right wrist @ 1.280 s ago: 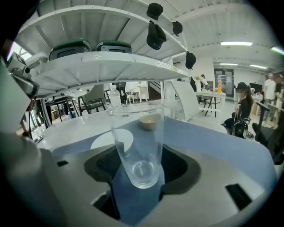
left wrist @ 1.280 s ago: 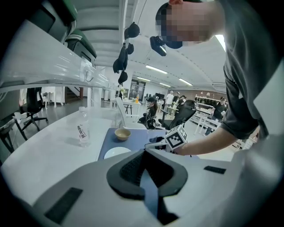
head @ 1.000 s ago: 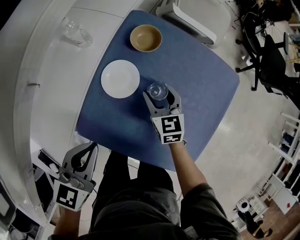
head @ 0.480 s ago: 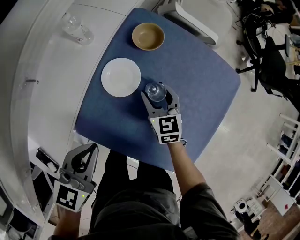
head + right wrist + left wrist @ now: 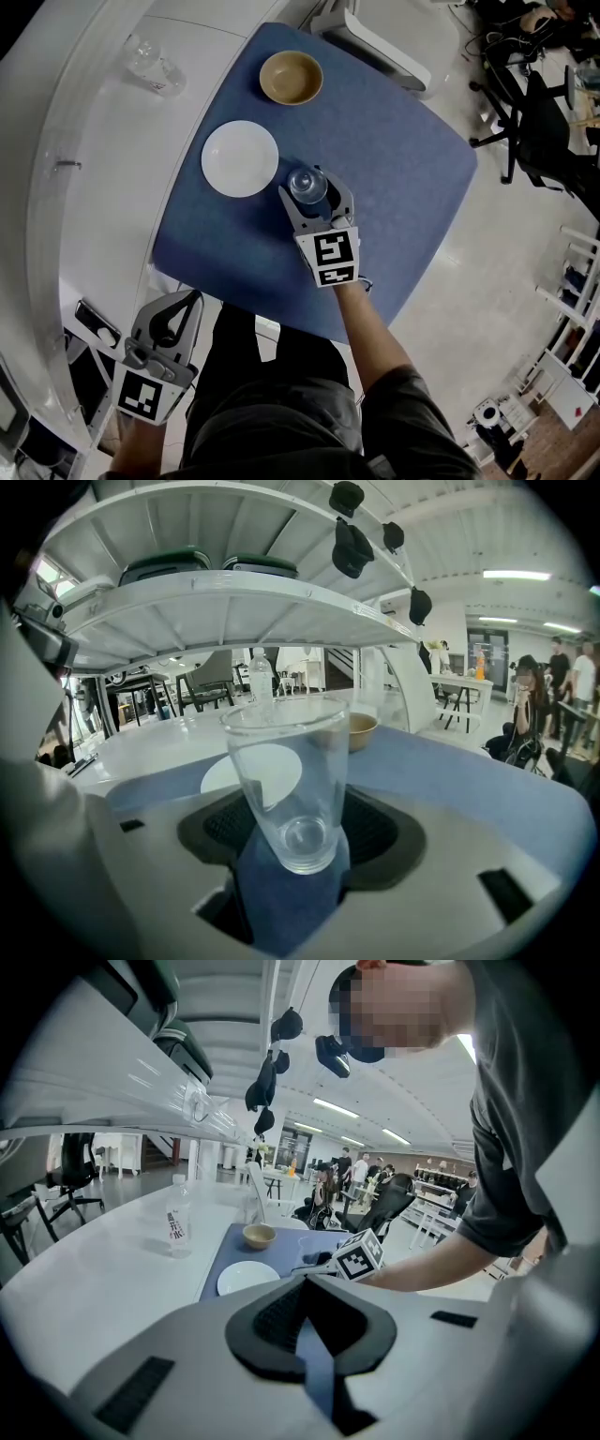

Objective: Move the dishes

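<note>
A clear drinking glass [image 5: 307,185] stands upright between the jaws of my right gripper [image 5: 312,189], over the middle of the blue mat [image 5: 394,159]. In the right gripper view the dark pads sit against the lower sides of the glass [image 5: 289,780], so that gripper [image 5: 291,847] is shut on it. A white plate [image 5: 240,157] lies just left of the glass, and a tan bowl [image 5: 292,77] sits farther back. My left gripper [image 5: 178,307] hangs off the table by the person's left side, jaws shut and empty [image 5: 302,1321].
A plastic water bottle [image 5: 150,61] lies on the white curved counter [image 5: 103,187] left of the mat. A white chair [image 5: 380,37] stands behind the table. Black office chairs [image 5: 530,103] are off to the right.
The right gripper and the glass have shifted slightly left, toward the plate. The left gripper has stayed where it was.
</note>
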Motion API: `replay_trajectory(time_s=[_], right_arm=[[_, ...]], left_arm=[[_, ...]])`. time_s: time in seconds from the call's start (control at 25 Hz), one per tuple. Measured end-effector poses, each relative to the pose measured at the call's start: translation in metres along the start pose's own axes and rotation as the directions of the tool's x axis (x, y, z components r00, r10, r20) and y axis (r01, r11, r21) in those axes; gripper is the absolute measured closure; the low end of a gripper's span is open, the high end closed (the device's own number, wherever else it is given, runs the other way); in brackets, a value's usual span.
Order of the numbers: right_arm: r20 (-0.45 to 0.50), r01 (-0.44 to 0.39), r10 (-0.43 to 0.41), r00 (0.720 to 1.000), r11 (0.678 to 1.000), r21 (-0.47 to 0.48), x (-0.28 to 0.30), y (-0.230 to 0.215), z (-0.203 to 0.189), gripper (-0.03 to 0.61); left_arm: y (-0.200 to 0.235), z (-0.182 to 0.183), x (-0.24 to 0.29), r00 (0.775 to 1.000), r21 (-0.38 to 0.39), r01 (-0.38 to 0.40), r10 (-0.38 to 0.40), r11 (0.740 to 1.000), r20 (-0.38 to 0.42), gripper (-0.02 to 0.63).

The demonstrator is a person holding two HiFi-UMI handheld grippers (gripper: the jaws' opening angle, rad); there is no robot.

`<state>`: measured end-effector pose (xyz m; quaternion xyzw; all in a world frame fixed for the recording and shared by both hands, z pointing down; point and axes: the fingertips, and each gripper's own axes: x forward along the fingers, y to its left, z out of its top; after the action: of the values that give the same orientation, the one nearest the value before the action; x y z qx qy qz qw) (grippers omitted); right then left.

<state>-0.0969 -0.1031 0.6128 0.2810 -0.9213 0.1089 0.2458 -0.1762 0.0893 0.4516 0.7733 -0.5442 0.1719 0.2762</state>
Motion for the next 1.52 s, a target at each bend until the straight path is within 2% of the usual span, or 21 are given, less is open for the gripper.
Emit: replay_trajectory(time_s=[0.28, 0.52, 0.92, 1.08, 1.16, 1.24, 1.4, 1.52], right_arm=[[-0.038, 0.000, 0.001, 0.999, 1.000, 0.019, 0.002, 0.001, -0.007, 0.299], [-0.030, 0.007, -0.007, 1.000, 1.000, 0.026, 0.000, 0.002, -0.003, 0.296], [-0.050, 0.051, -0.049, 0.998, 0.998, 0.043, -0.018, 0.001, -0.012, 0.296], [-0.069, 0.081, -0.077, 0.995, 0.995, 0.058, -0.039, 0.002, -0.020, 0.296], [-0.081, 0.088, -0.082, 0.993, 0.994, 0.066, -0.054, 0.004, -0.018, 0.296], [-0.091, 0.099, -0.091, 0.992, 0.992, 0.084, -0.070, 0.006, -0.011, 0.298], [-0.071, 0.136, -0.128, 0.989, 0.984, 0.118, -0.098, 0.012, 0.010, 0.298], [-0.052, 0.158, -0.153, 0.987, 0.979, 0.128, -0.119, 0.015, 0.028, 0.298]], left_arm=[[0.000, 0.006, -0.002, 1.000, 0.010, 0.008, -0.008, 1.000, 0.013, 0.612], [0.003, 0.003, -0.009, 1.000, 0.008, 0.009, -0.009, 1.000, 0.010, 0.612], [0.004, 0.002, -0.010, 0.998, 0.040, 0.057, -0.058, 0.998, 0.008, 0.612], [0.000, 0.012, -0.010, 0.995, 0.069, 0.092, -0.094, 0.993, 0.024, 0.612], [-0.003, 0.025, -0.009, 0.992, 0.090, 0.109, -0.115, 0.990, 0.060, 0.612], [-0.005, 0.039, -0.010, 0.987, 0.111, 0.126, -0.136, 0.986, 0.087, 0.612], [-0.011, 0.053, -0.014, 0.981, 0.133, 0.170, -0.180, 0.977, 0.069, 0.612], [-0.018, 0.069, -0.016, 0.971, 0.152, 0.199, -0.216, 0.968, 0.103, 0.612]])
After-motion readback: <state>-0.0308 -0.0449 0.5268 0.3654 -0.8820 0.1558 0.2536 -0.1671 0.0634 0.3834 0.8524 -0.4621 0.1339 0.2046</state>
